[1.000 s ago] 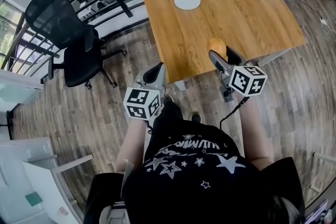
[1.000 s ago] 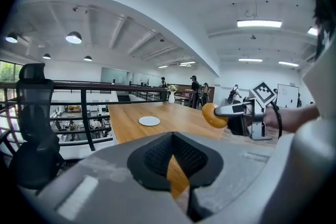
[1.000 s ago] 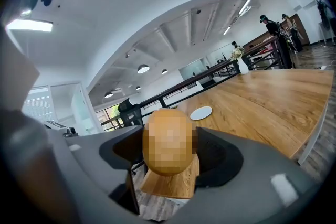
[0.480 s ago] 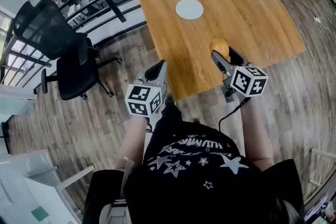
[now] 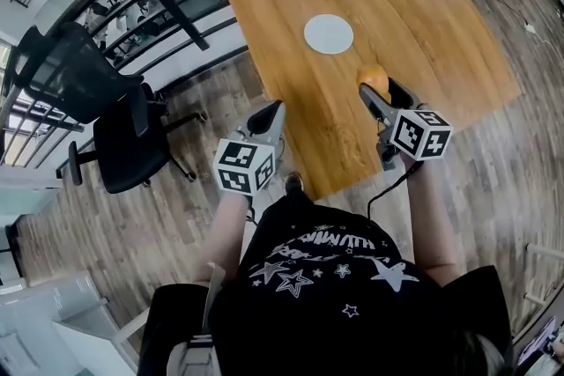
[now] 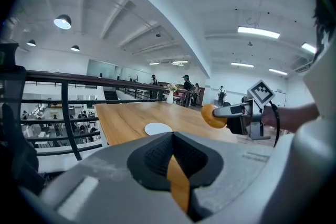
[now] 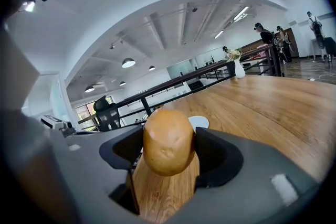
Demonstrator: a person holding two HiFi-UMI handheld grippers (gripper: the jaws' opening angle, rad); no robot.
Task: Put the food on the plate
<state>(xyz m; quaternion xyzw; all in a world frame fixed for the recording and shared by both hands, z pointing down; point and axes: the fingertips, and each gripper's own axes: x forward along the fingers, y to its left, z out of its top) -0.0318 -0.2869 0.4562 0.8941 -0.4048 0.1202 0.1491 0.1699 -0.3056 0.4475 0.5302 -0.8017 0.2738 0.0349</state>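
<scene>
- While the right gripper [image 5: 377, 89] hangs over the near edge of the table [image 5: 441, 22], its jaws stand wide and clamp a potato [image 7: 169, 140] by its two sides, so the food rides clear of the wood.
- The potato's rounded end pokes out beyond the pads, which probably leaves enough free surface to set it down without the jaws touching first.
- The white plate [image 5: 328, 33] lies empty toward the table's middle, well apart from the potato and farther from the person, so the carry looks only partly done.
- The left gripper [image 5: 267, 114] hovers by the table's near left edge, its jaws drawn almost together on nothing. It seems to be held aside because one gripper is enough for this load.
</scene>
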